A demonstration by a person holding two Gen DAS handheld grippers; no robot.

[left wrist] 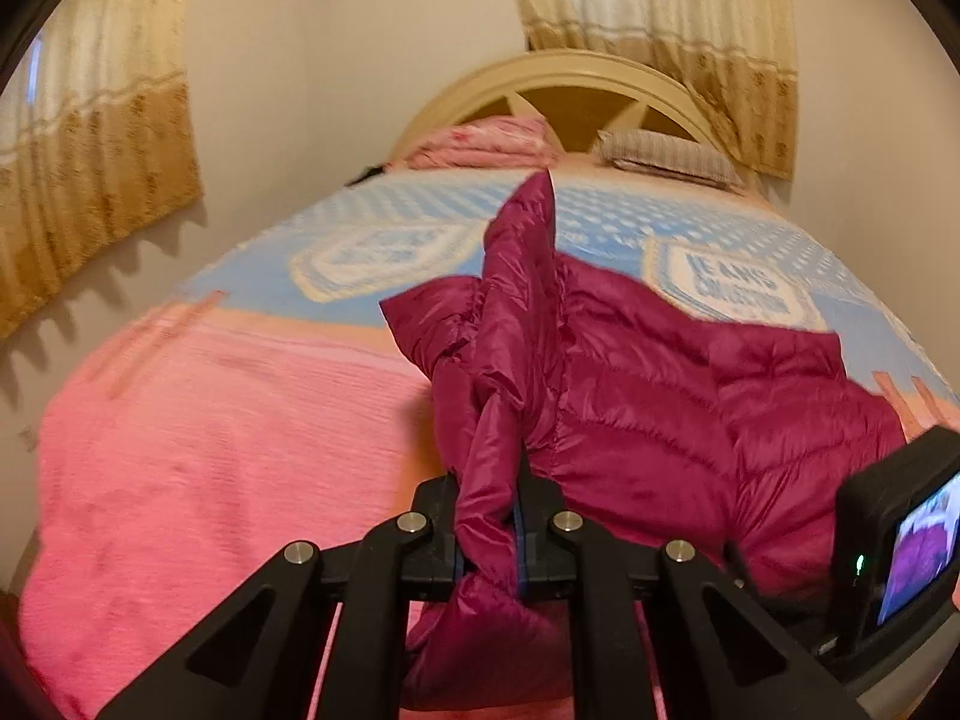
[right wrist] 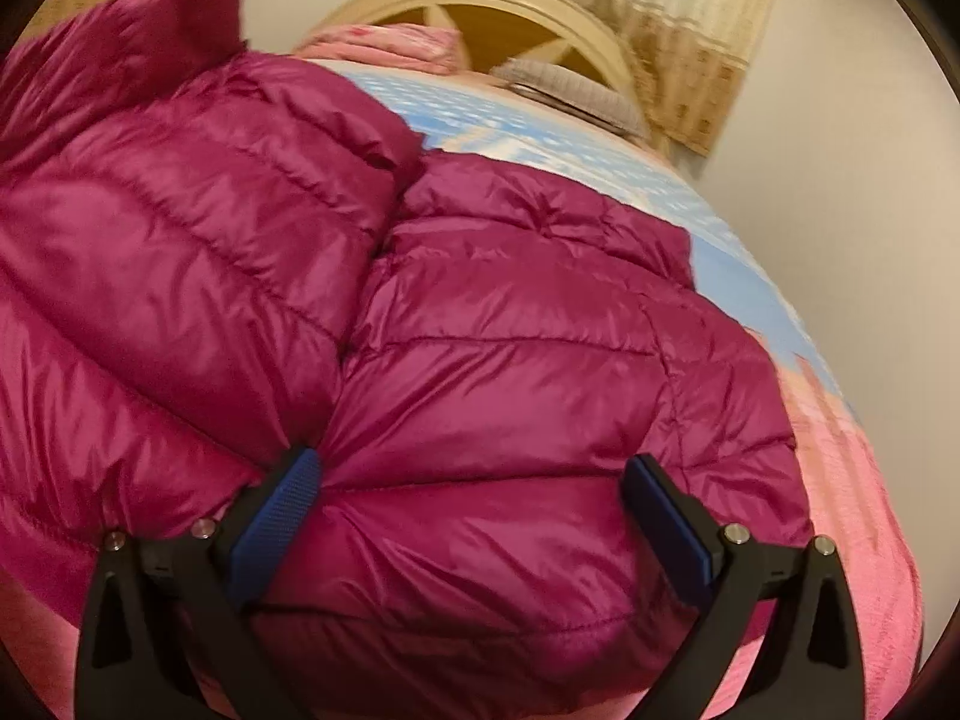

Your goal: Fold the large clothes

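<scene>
A magenta quilted puffer jacket (left wrist: pixel 648 396) lies on the bed's near half, bunched, with one part standing up in a peak. My left gripper (left wrist: pixel 489 528) is shut on a fold of the jacket's edge and holds it up off the bed. In the right wrist view the jacket (right wrist: pixel 468 324) fills most of the frame. My right gripper (right wrist: pixel 474 504) is open, its blue-padded fingers (right wrist: pixel 282 510) wide apart, with a puffy part of the jacket bulging between them. The right gripper's body and camera screen (left wrist: pixel 900 546) show at the left view's right edge.
The bed (left wrist: pixel 198 420) has a pink cover near me and a blue and white blanket (left wrist: pixel 384 252) farther back. A pink pillow (left wrist: pixel 486 141), a grey pillow (left wrist: pixel 666 156) and a cream headboard (left wrist: pixel 576 69) are at the far end. Walls and curtains (left wrist: pixel 90 138) close in on both sides.
</scene>
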